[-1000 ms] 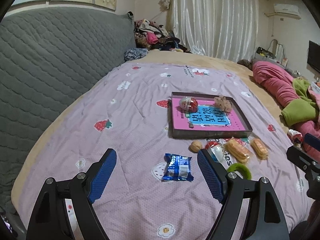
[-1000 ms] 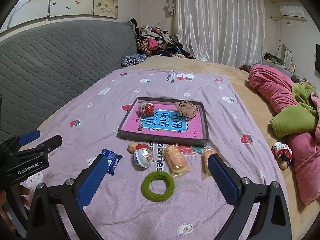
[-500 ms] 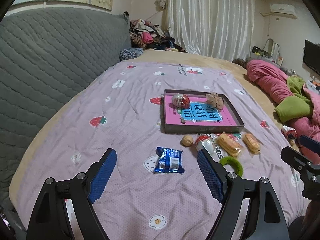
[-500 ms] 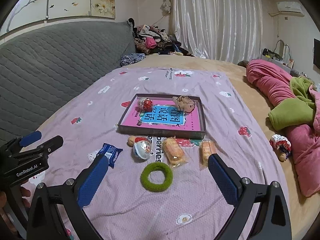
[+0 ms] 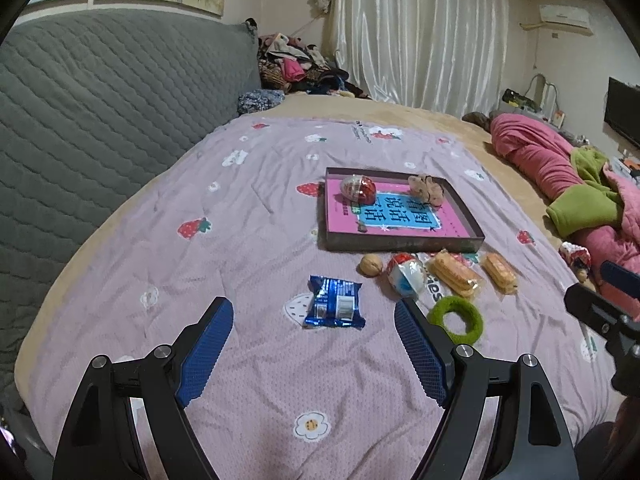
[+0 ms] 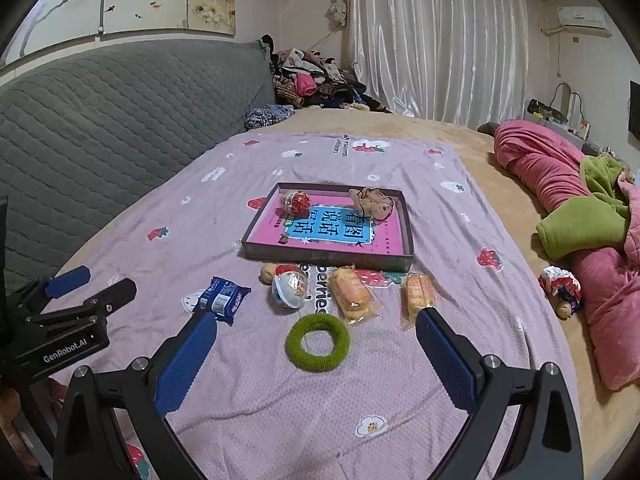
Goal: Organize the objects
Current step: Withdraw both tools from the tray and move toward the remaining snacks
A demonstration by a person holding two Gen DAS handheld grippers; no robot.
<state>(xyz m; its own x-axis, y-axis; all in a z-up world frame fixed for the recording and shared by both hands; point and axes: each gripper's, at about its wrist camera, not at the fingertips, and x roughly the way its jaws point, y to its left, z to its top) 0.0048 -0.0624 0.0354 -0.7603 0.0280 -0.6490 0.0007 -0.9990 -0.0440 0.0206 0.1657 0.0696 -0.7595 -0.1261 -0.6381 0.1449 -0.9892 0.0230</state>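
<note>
The left gripper [image 5: 314, 334] has drawn back slightly from the blue snack packet [image 5: 335, 307] lying mid-blanket [image 5: 240, 240] before the tray [image 5: 400, 245]; fingers spread, empty. The right gripper [image 6: 316, 344] is unchanged, spread above the green ring [image 6: 318, 342].

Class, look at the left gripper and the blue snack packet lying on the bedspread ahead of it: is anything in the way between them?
Nothing visible. The left gripper stands open, and only bare bedspread lies between its fingers and the blue snack packet. The green ring sits off to the side.
</note>
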